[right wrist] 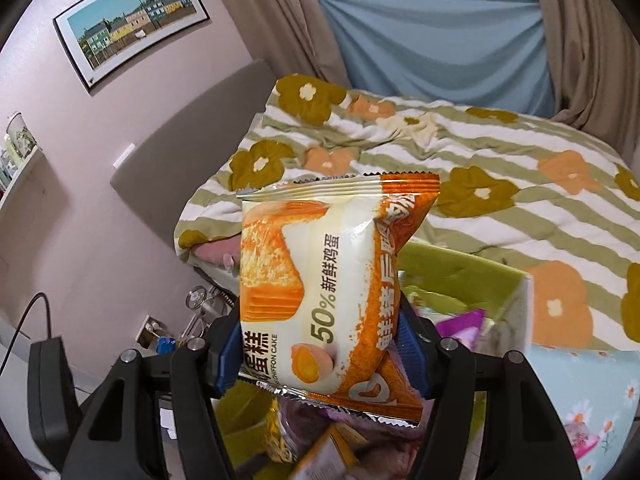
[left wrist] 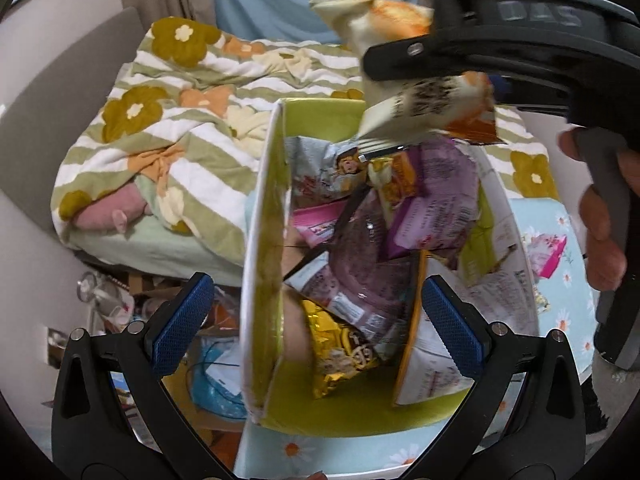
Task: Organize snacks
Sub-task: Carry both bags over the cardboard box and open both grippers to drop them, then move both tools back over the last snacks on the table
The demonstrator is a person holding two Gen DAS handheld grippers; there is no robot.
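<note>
My right gripper (right wrist: 322, 344) is shut on an orange and white chiffon cake packet (right wrist: 320, 280) and holds it above the green box. In the left wrist view the same packet (left wrist: 420, 92) hangs from the right gripper (left wrist: 400, 72) over the box's far end. The green box (left wrist: 268, 216) is packed with several snack packets, among them a purple one (left wrist: 376, 264) and a gold one (left wrist: 340, 344). My left gripper (left wrist: 318, 320) is open with its blue pads either side of the box's near wall, holding nothing.
The box stands on a light blue flowered cloth (left wrist: 560, 300) where a pink packet (left wrist: 550, 254) lies. Behind is a bed with a green striped flower blanket (right wrist: 500, 184). Clutter sits on the floor at left (left wrist: 132, 300). A framed picture (right wrist: 132, 20) hangs on the wall.
</note>
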